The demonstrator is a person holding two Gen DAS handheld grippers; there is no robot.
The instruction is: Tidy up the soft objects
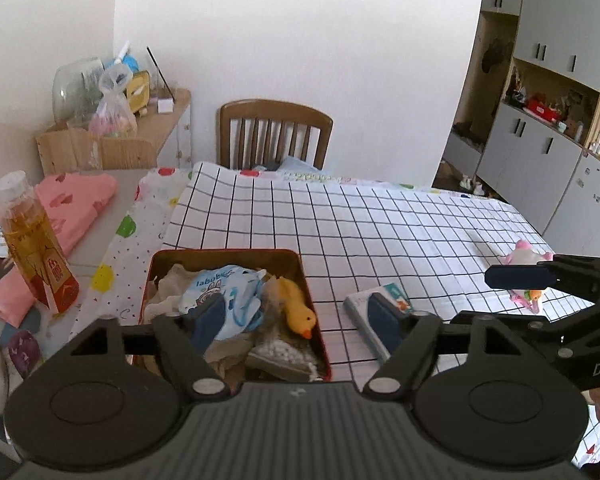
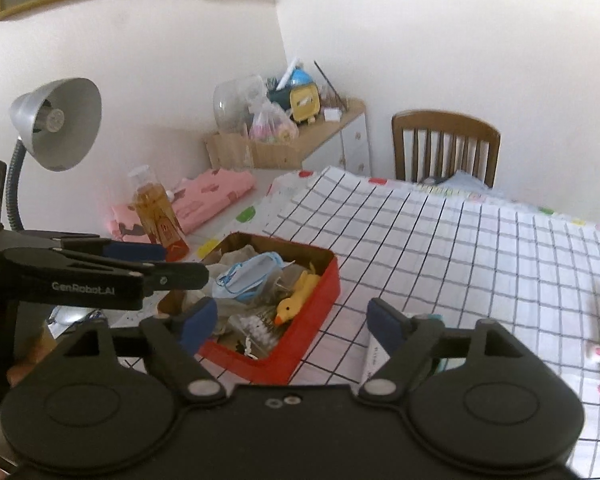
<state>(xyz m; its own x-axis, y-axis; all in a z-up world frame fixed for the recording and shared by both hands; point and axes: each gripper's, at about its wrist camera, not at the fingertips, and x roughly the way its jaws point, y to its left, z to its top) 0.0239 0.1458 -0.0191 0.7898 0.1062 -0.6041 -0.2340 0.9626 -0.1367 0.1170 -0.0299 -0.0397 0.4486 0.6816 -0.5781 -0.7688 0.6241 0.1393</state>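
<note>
Red tin on the checked tabletop already holds cloths, a mask packet and the yellow duck. Judged step: between picks. 2 items remain outside: tissue pack, pink toy. Left hand-held gripper and right hand-held gripper both gape wide, empty, touching nothing. Next: close on the tissue pack.
</note>
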